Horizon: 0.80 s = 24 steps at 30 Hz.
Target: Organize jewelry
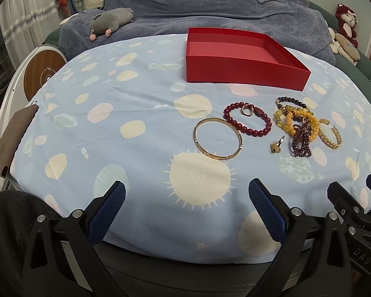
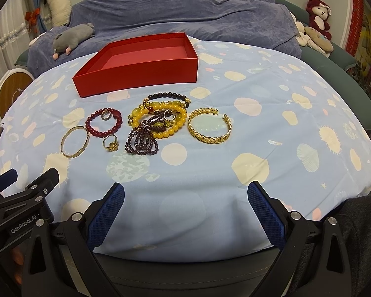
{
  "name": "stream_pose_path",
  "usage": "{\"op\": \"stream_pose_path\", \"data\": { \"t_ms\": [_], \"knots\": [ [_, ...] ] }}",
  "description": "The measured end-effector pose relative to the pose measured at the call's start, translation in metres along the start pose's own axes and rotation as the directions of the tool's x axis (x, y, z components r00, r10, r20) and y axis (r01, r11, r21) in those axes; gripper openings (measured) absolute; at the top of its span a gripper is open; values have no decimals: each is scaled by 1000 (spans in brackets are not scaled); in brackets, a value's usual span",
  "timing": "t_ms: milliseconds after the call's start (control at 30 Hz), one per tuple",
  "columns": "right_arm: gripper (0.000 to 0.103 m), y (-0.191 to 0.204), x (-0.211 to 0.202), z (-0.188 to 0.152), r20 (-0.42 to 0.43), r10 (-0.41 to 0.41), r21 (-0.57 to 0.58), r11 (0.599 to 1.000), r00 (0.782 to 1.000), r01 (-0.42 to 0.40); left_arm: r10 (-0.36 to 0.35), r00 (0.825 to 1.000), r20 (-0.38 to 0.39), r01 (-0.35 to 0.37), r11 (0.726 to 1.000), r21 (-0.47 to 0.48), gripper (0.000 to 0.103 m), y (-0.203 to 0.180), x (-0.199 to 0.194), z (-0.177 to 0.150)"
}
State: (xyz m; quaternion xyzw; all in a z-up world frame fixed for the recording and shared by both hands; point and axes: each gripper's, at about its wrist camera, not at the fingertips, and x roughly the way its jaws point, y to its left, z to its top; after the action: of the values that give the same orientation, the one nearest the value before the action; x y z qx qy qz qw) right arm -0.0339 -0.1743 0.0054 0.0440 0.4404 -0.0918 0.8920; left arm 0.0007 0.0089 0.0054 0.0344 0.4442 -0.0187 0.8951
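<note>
An empty red box (image 1: 242, 71) (image 2: 138, 79) stands open at the back of the blue patterned cloth. In front of it lie a thin gold bangle (image 1: 217, 139) (image 2: 75, 141), a dark red bead bracelet (image 1: 247, 121) (image 2: 104, 123) with a small ring on it, a gold ring (image 1: 277, 145) (image 2: 110, 143), a tangle of yellow, purple and black bead bracelets (image 1: 296, 123) (image 2: 158, 121), and an open gold cuff (image 1: 331, 136) (image 2: 210, 130). My left gripper (image 1: 186, 212) and right gripper (image 2: 185, 212) hover open near the front edge, both with nothing between their fingers.
A grey plush toy (image 1: 111, 22) (image 2: 73, 38) lies on the dark blue blanket (image 2: 185, 12) behind the cloth. More plush toys (image 2: 317, 22) sit at the far right. A round wooden-faced device (image 1: 43, 74) and a brown card (image 1: 13, 138) are at the left edge.
</note>
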Motion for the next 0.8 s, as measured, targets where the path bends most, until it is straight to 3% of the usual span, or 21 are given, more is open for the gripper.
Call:
{"op": "stream_pose_path", "data": {
  "t_ms": [800],
  "knots": [
    [96, -12, -3, 7, -4, -9, 40, 999, 1000, 9, -22, 1000, 2, 22, 1000, -5, 95, 1, -2, 4]
  ]
}}
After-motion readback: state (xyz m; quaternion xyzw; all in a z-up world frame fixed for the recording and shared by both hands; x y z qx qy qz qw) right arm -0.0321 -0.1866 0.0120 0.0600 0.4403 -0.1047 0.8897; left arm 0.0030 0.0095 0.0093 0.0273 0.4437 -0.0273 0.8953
